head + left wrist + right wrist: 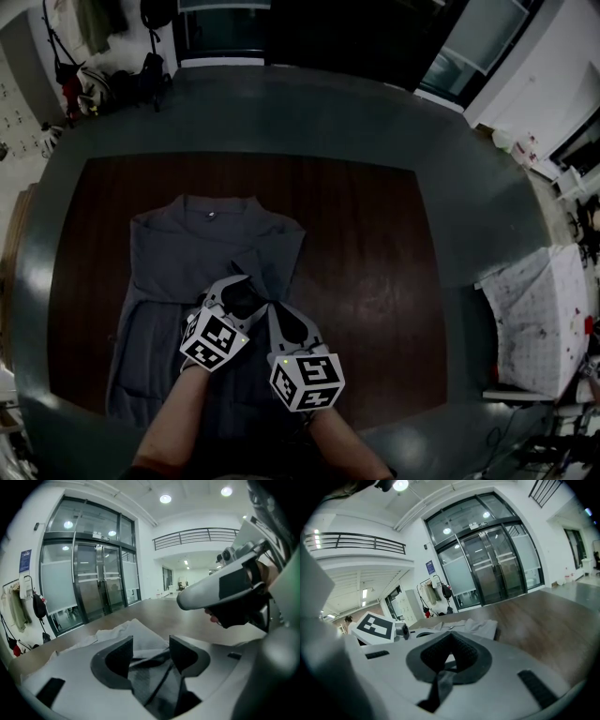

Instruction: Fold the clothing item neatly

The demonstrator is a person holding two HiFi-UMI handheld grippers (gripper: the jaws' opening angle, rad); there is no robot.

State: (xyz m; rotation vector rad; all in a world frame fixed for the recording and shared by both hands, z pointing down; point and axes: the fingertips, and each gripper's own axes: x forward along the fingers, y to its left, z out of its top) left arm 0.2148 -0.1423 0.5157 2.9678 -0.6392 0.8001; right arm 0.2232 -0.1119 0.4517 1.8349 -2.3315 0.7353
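Right tool (279,311) clamped a fold of the grey shirt (192,244); left tool (236,286), jaws apart, straddled cloth on the worktop (375,272).

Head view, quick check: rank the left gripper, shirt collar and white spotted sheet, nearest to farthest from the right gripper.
1. left gripper, close beside it on its left.
2. shirt collar, ahead, farther up the table.
3. white spotted sheet, far right, beyond the table.

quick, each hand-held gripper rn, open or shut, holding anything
Left hand-held gripper: open, grey shirt fabric lying between its jaws, not pinched.
Right hand-held gripper: closed, pinching a fold of the shirt.
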